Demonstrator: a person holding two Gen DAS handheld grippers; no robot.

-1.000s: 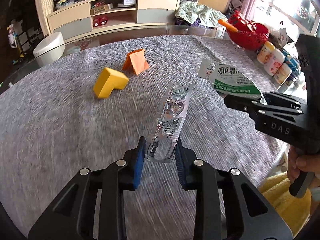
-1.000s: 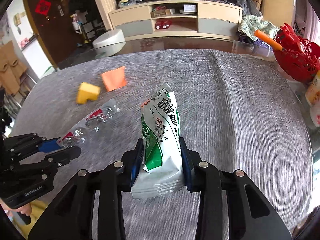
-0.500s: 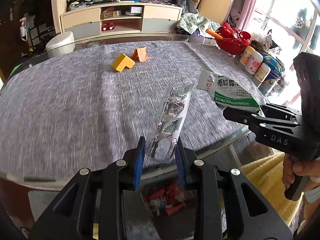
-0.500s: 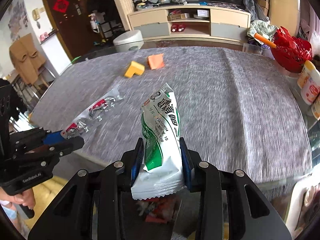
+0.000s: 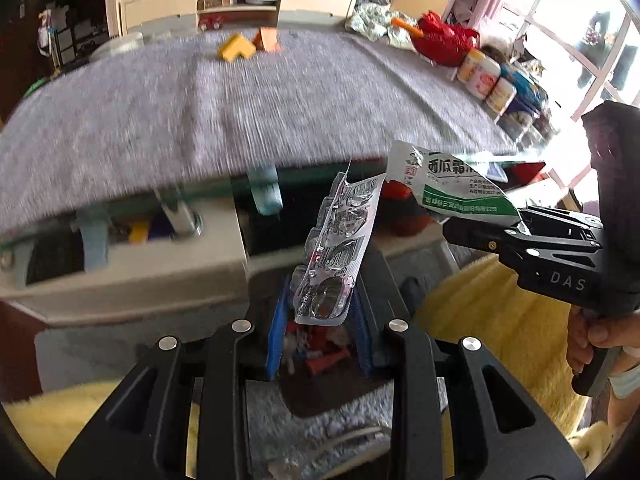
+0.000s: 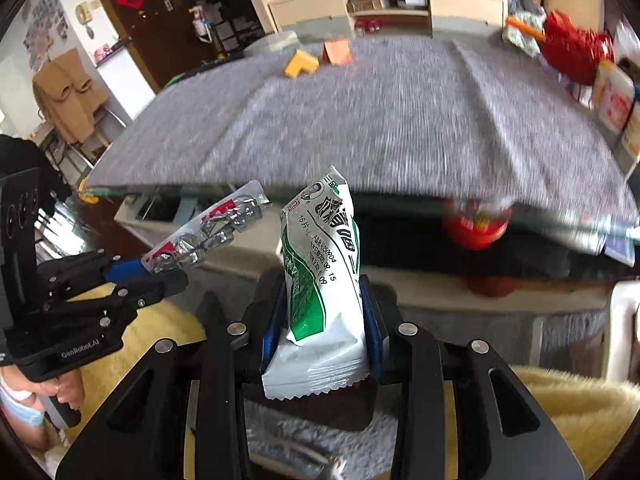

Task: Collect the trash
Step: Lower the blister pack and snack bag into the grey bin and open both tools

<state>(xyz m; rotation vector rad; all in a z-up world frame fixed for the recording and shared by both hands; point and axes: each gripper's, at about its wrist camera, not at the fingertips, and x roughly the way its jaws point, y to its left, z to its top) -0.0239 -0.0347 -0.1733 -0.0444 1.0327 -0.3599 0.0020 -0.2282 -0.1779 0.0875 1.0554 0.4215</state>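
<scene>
Trash hangs past the bench (image 5: 200,120) edge: left tool (image 5: 320,332) loosely pinches a blister pack (image 5: 340,248) above the bin (image 5: 320,384); right tool (image 6: 320,336) grips a green packet (image 6: 320,280); a thin pack could slip sideways onto the rug.

Grey-clothed table (image 5: 240,112), beige shelf unit (image 5: 236,0), bright window (image 5: 580,40) behind.
</scene>
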